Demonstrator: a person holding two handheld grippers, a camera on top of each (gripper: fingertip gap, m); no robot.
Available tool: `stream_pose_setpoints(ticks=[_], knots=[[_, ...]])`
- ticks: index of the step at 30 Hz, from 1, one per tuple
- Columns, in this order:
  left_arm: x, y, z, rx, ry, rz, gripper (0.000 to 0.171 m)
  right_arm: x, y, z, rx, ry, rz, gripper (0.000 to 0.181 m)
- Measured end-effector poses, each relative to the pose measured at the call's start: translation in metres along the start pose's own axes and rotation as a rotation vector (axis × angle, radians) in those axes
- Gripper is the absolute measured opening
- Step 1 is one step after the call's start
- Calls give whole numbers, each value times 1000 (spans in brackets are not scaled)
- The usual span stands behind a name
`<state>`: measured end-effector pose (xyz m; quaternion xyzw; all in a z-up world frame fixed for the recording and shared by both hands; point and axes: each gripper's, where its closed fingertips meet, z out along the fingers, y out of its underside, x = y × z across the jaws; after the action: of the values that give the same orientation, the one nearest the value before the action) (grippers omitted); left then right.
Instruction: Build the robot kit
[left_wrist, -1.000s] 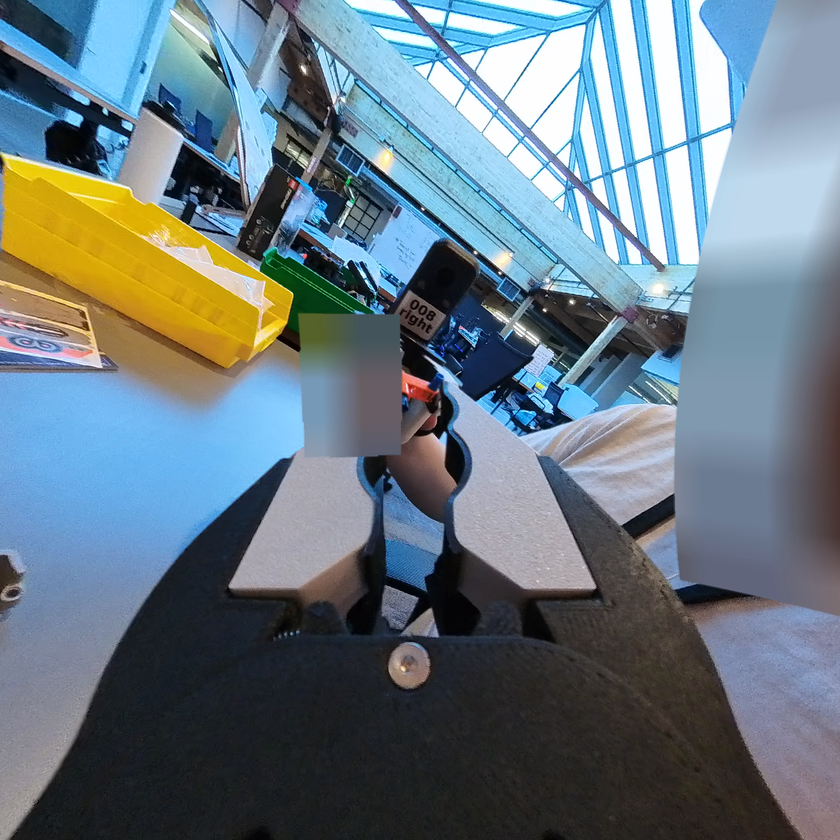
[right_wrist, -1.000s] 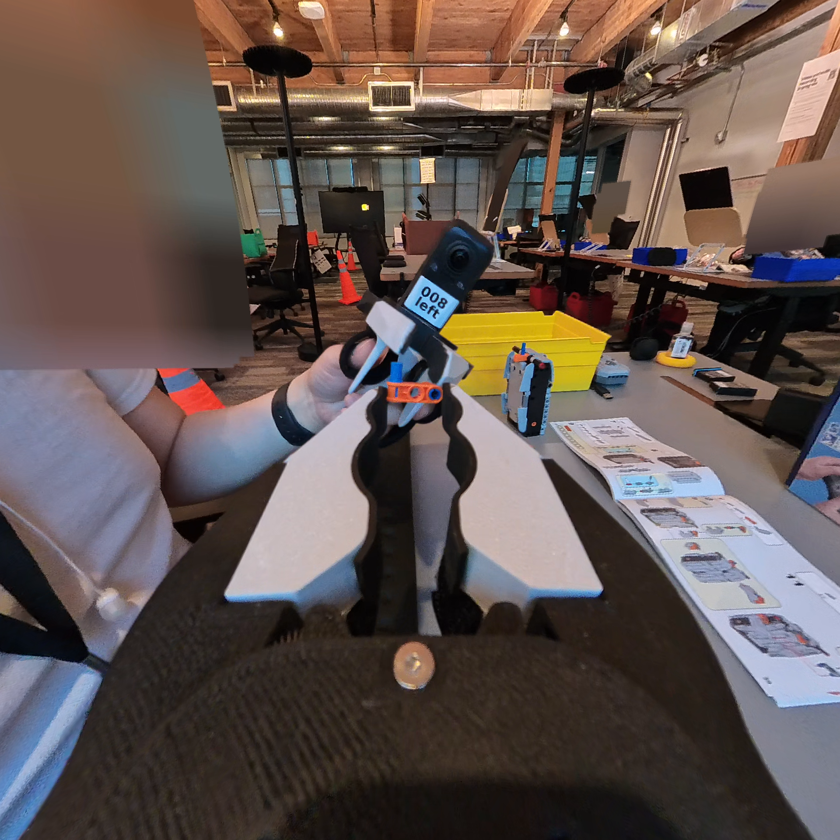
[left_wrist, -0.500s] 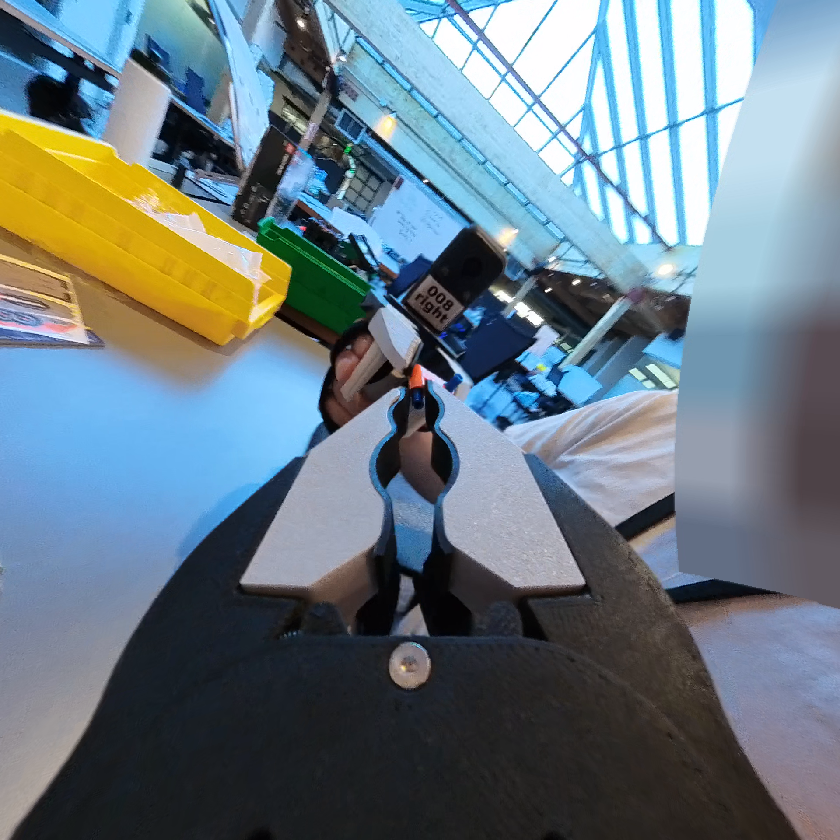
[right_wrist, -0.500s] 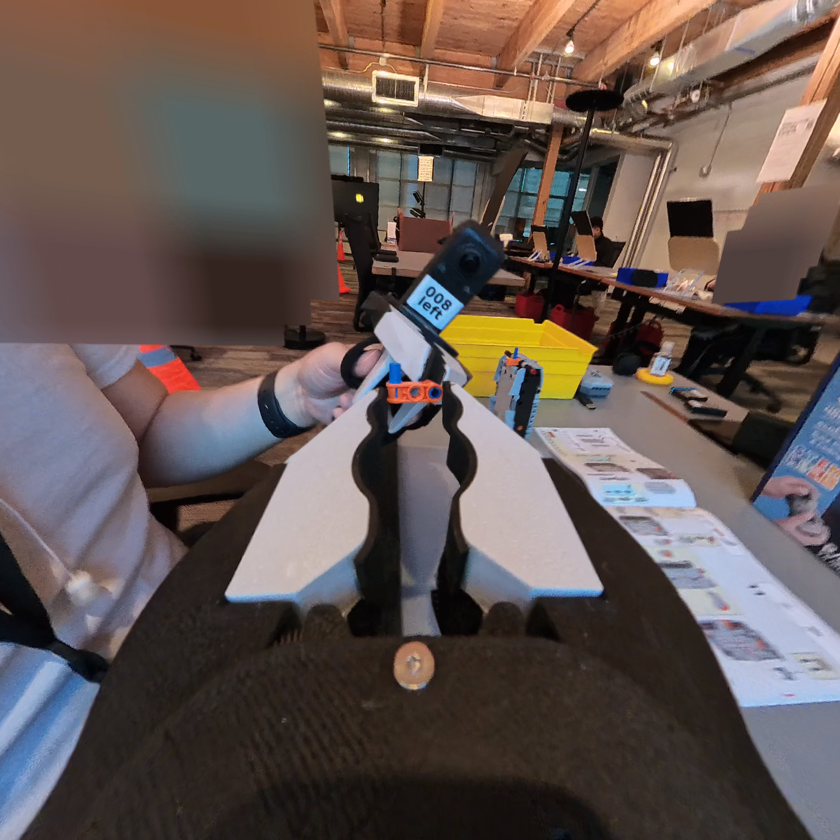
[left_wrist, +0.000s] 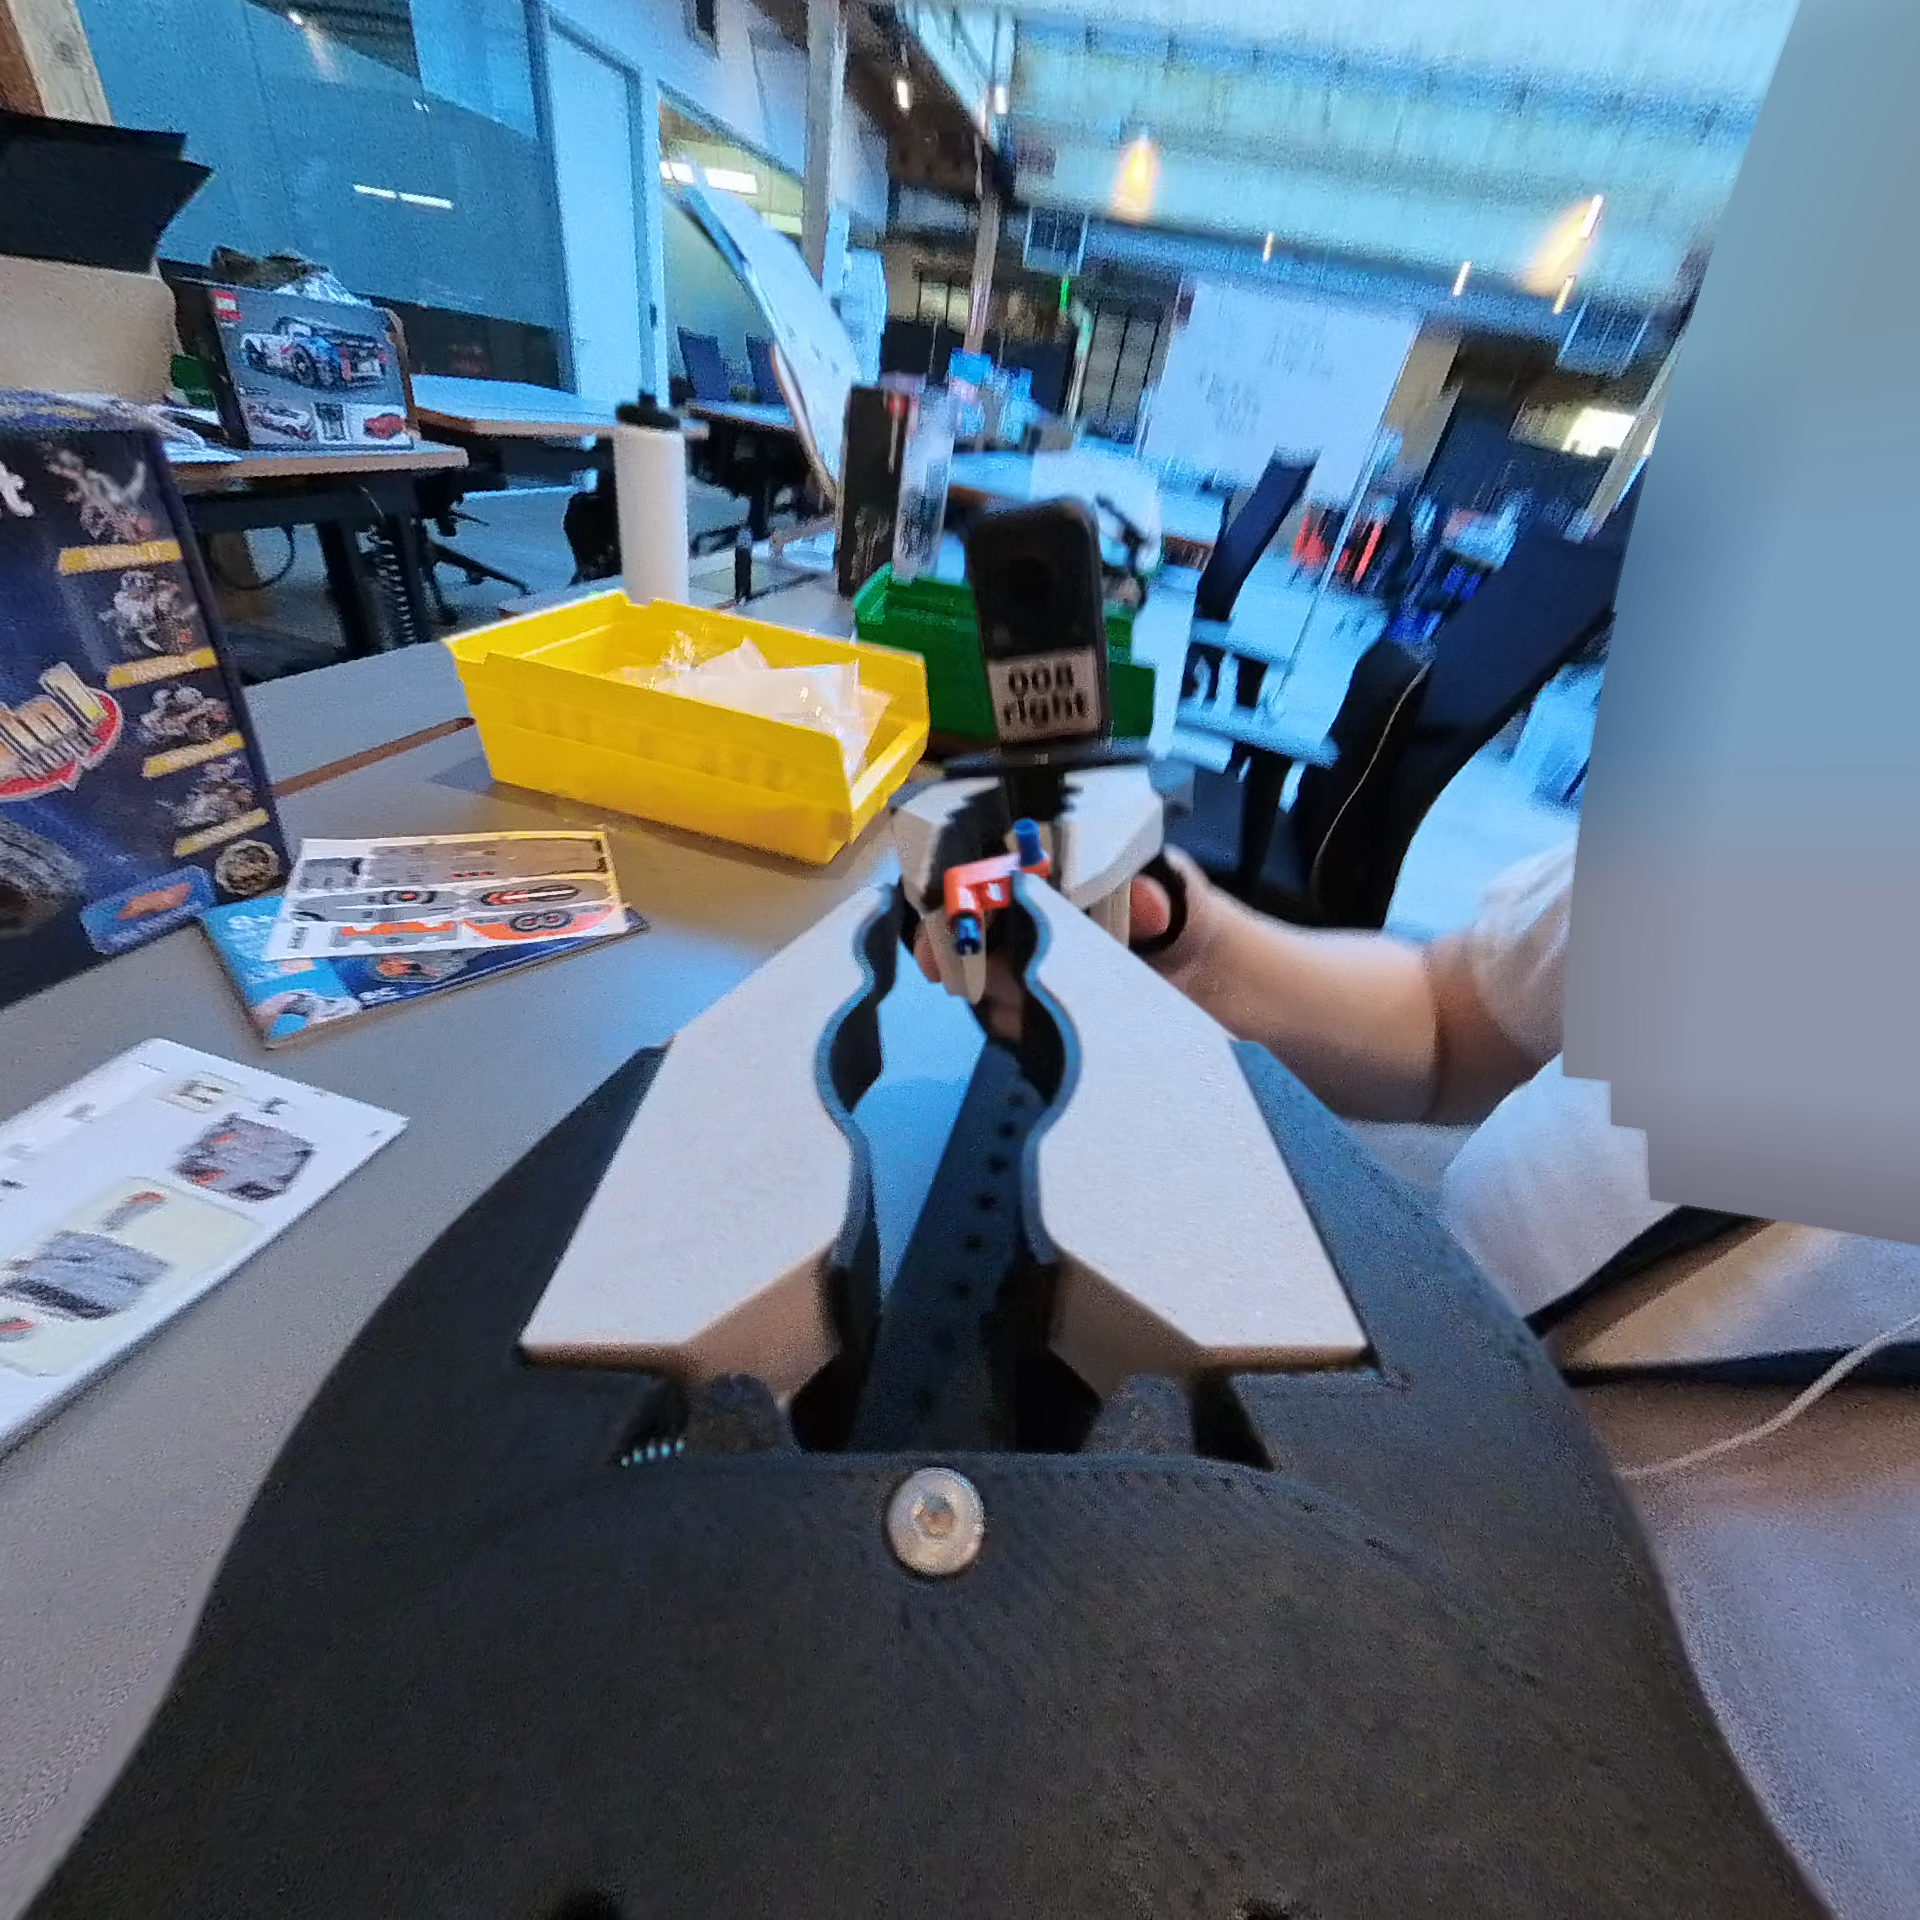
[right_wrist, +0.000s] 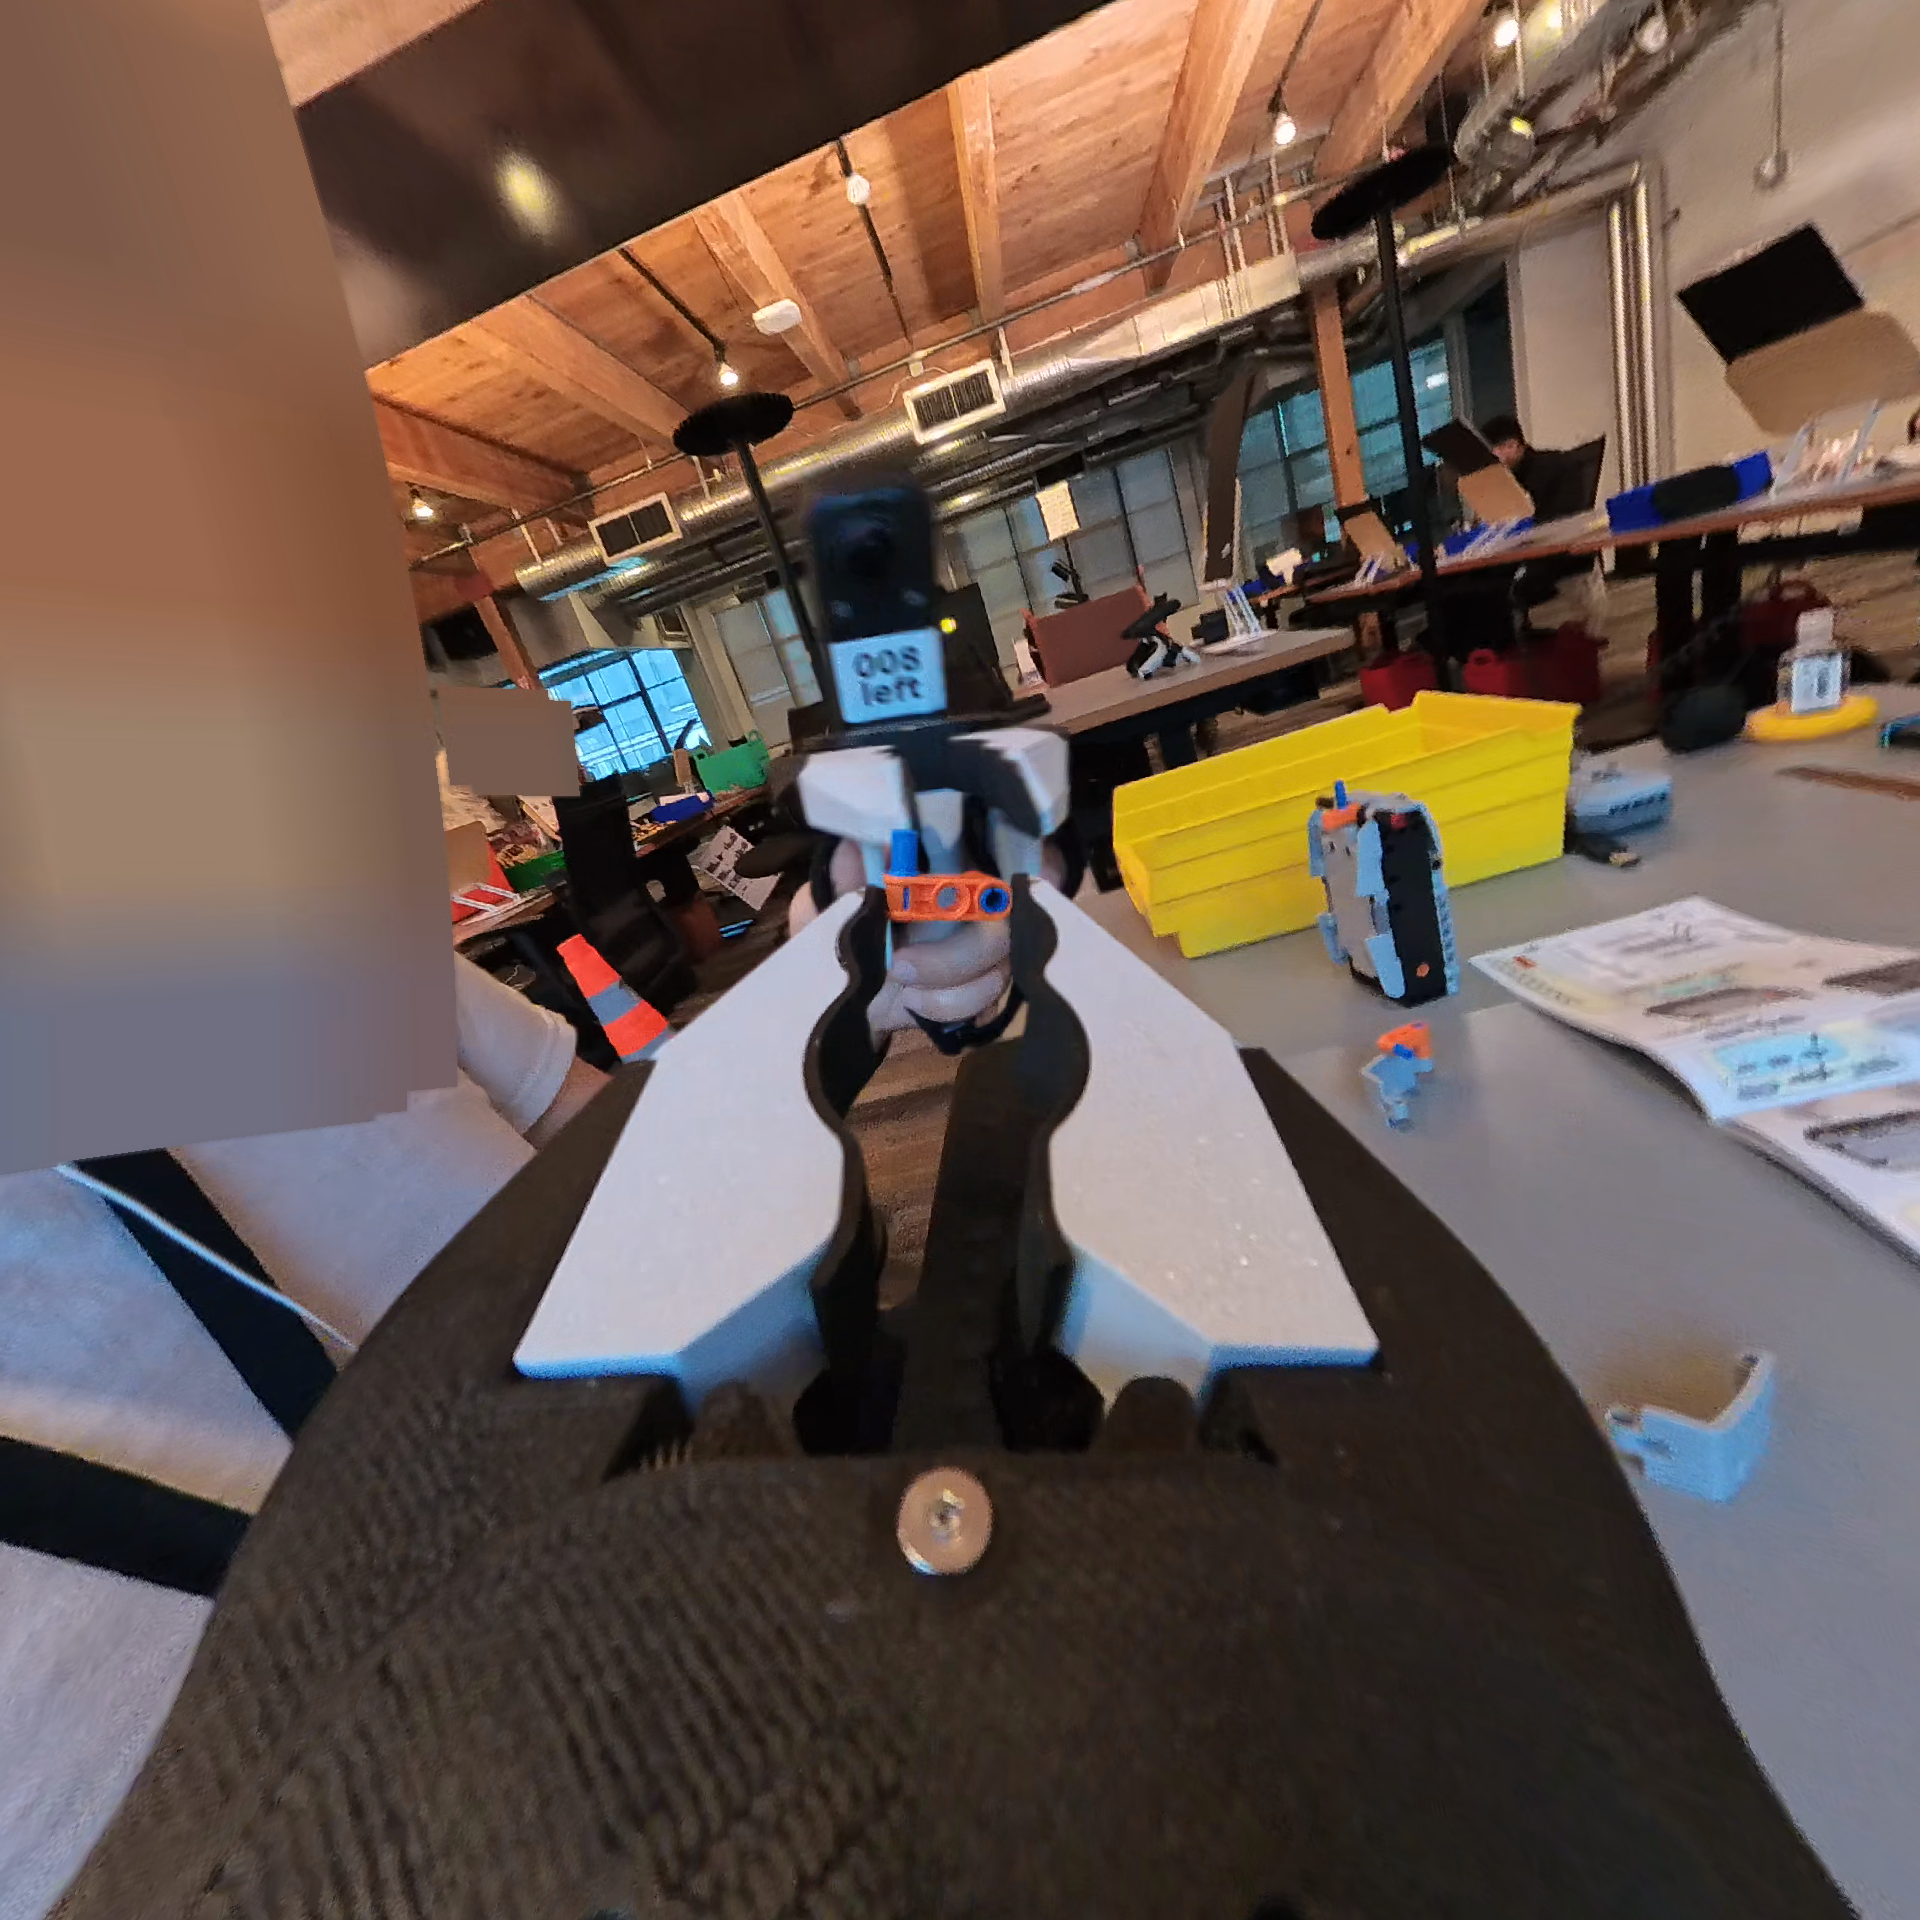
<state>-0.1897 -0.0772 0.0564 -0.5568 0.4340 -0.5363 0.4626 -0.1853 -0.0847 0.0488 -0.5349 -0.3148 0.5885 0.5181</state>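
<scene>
- right gripper: fingers set narrow, w/ a small orange connector piece lying crosswise between the tips. both ends meet the pads, so it looks clamped, held up in the air off the table.
- a blue pin sticks up from the piece's left end.
- left gripper: faces the right one head-on, tips right at the same orange piece. fingers narrow too, but there's a sliver of gap on one side. can't tell if it's pinching the piece or the pin, or only touching.
- a hand shows behind the piece, on the left gripper's handle.
- on the table beyond, right wrist view: yellow bin, w/ a part-built grey/black model standing upright just in front of it. a small orange+blue bit lies near the model. a light blue part lies closer in. an open instruction booklet is at far right.
- left wrist view: a 2nd yellow bin w/ clear bags in it, green bin behind it, sticker sheet and a dark printed box to the left.
</scene>
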Motion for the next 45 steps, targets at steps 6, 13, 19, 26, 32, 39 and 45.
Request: stream_pose_setpoints(ticks=[6,13,19,26,32,39,45], knots=[[8,-4,-14,86,256,-461,17,-9,-9,-2,18,0,-157,23],[17,3,2,88,328,-568,2,-13,-7,-1,-17,21,-291,23],[16,6,5,76,350,-641,6,-9,-4,-4,-53,52,-366,23],[13,9,6,90,371,-718,2,-8,0,-5,-75,69,-448,23],[8,13,8,79,336,-707,2,-4,3,-6,-99,92,-485,23],[0,20,8,47,266,-636,3,2,7,-5,-118,121,-484,23],[-2,21,7,36,208,-501,2,6,8,-4,-104,127,-390,24]])
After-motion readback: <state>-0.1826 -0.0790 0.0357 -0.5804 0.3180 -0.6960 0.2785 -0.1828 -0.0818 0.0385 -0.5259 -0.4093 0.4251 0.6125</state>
